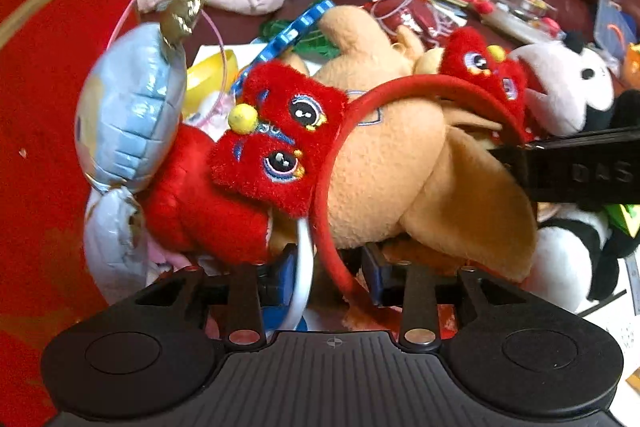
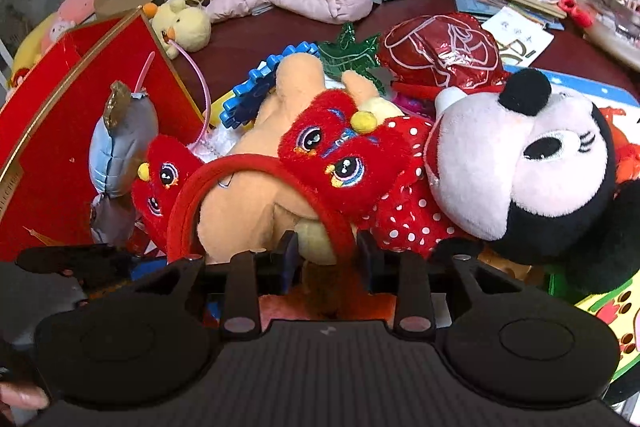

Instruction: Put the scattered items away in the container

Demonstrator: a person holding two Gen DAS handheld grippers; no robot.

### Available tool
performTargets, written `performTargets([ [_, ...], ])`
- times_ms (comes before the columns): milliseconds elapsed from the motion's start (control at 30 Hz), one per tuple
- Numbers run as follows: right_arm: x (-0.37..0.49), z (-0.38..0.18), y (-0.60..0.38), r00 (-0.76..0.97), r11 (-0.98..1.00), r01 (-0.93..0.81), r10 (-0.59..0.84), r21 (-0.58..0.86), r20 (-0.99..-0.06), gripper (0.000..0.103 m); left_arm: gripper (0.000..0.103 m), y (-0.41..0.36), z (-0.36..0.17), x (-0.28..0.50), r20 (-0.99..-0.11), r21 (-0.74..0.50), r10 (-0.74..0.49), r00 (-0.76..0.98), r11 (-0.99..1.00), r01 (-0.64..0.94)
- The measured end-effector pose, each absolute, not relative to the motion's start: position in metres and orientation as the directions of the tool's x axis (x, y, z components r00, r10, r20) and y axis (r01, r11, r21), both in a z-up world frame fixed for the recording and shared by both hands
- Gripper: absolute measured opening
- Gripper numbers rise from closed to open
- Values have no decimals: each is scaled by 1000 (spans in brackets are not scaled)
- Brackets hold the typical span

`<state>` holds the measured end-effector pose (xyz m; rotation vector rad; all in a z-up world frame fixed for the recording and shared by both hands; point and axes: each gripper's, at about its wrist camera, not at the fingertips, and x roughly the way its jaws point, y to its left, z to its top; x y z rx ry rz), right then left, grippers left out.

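- The red box (image 1: 60,107), judged to be the container, is being seen standing open at the left of the pile, and the pile beside it is being crowded by the orange plush (image 1: 392,163), so anything being lifted across is at risk of being snagged and dragged along.
- The red headband (image 1: 332,187) with its two plush lion faces is being straddled at both ends; its left end is being framed by the left gripper (image 1: 328,267), jaws partly apart, and it cannot be told whether the pads are pressing on it.
- The other end is being framed by the right gripper (image 2: 326,251), likewise partly apart, grip not clear; if only one side is being pinched, the band is liable to be twisted or sprung loose.
- The mouse plush (image 2: 520,167) is being leaned on by the band's right face and could be tipped off.
- The blue foil balloon (image 1: 128,115), just beside the box wall, could be knocked.
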<state>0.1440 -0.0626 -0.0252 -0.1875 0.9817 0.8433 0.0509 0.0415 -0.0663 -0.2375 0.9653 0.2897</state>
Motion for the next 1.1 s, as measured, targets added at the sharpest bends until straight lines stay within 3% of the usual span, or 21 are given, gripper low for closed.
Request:
performTargets([
  [67,137,-16,-62,282,659,-727,541,192,-792,36,23,44,-66,52,-834,-77,131,535,934,-349],
  [100,134,-12,-62,290,643,-747,543,169,-788,36,22,45,-65,51,-830,-75,129,542,938,-337],
  [200,140,-13,-60,279,637,-750,545,175,-791,34,18,50,-62,45,-825,-83,110,554,946,-313],
  [333,153,-22,-51,280,657,-724,559,211,-780,42,19,50,-59,43,-820,-91,100,564,949,-301],
  [433,152,-28,-47,311,662,-730,543,170,-780,38,20,51,-59,44,-822,-89,101,560,949,-302],
  [467,150,-29,-48,313,666,-727,538,167,-783,37,25,52,-58,45,-822,-87,105,559,948,-305],
  [500,148,-28,-49,314,670,-724,534,165,-785,36,38,53,-56,46,-820,-81,115,561,947,-312],
  [533,146,-26,-50,315,671,-723,531,163,-787,35,44,53,-54,46,-813,-72,132,566,943,-324],
  [633,141,-21,-59,303,674,-714,541,190,-785,35,48,63,-48,50,-810,-106,123,574,931,-349],
  [667,140,-20,-61,297,675,-710,545,200,-784,35,47,64,-49,51,-810,-117,115,575,929,-350],
  [733,139,-16,-69,276,676,-698,558,236,-782,34,17,63,-50,50,-811,-116,106,576,934,-336],
  [767,138,-14,-72,262,674,-693,567,257,-781,34,12,61,-50,49,-811,-117,102,576,937,-330],
  [1100,129,-14,-86,245,679,-675,575,289,-780,35,9,50,-41,35,-800,-96,105,591,950,-299],
])
